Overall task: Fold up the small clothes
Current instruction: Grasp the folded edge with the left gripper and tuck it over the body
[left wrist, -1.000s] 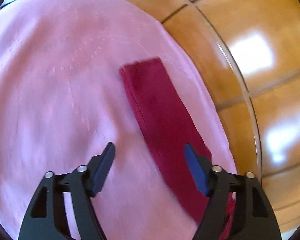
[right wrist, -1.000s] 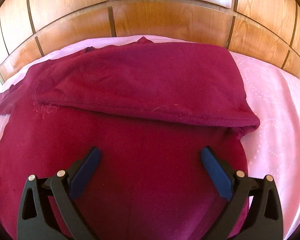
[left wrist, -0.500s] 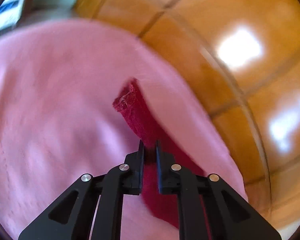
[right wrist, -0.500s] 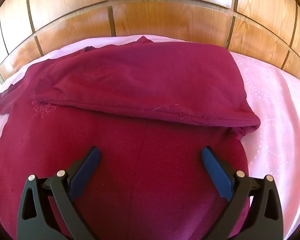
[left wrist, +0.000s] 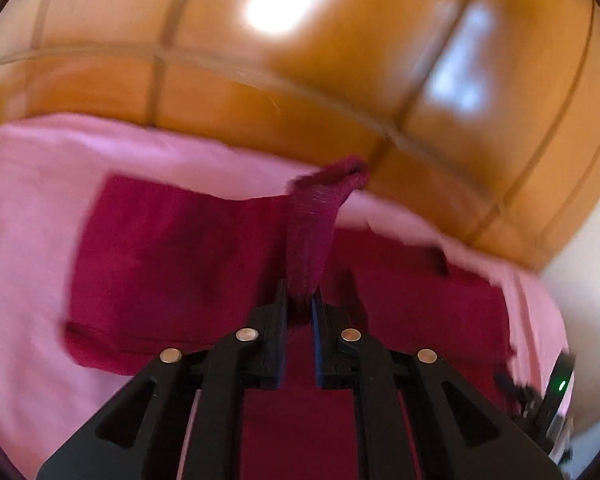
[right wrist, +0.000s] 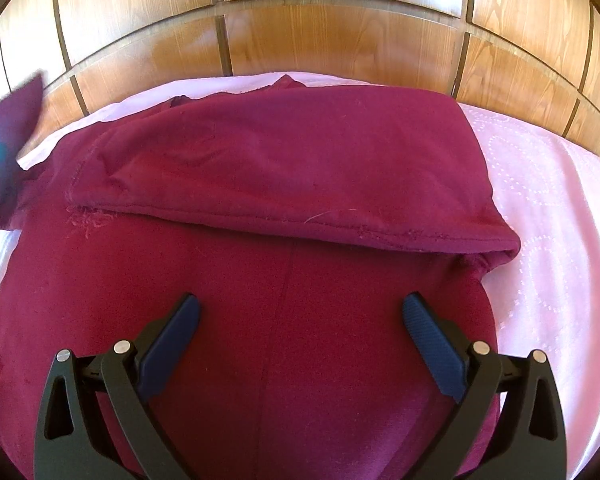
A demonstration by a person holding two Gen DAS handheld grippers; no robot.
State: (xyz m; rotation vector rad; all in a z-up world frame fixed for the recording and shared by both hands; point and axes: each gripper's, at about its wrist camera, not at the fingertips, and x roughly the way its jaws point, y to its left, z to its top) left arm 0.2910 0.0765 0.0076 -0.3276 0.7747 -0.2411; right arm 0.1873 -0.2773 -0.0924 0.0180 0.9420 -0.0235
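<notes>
At nine o'clock in my right wrist view, the lifted sleeve (right wrist: 18, 120) stands up dark and blurred above the left edge of the maroon garment (right wrist: 284, 184), in front of the wooden headboard (right wrist: 332, 40). My left gripper (left wrist: 299, 300) is clenched on that sleeve: in its own blurred view the jaws have just closed and the cloth sticks up between them toward twelve o'clock, its free end flopping over toward one o'clock. Beneath it the body of the garment spreads from nine to three o'clock on the pink bedsheet (left wrist: 28, 208).

Moving to the centre of the right wrist view, the garment lies flat on the sheet with one part folded across it, the hemmed fold edge running from nine to three o'clock. My right gripper (right wrist: 300, 320) hangs released at six o'clock, jaws wide apart over the lower cloth, nothing between them. At three o'clock the bare pink sheet shows a dotted pattern.
</notes>
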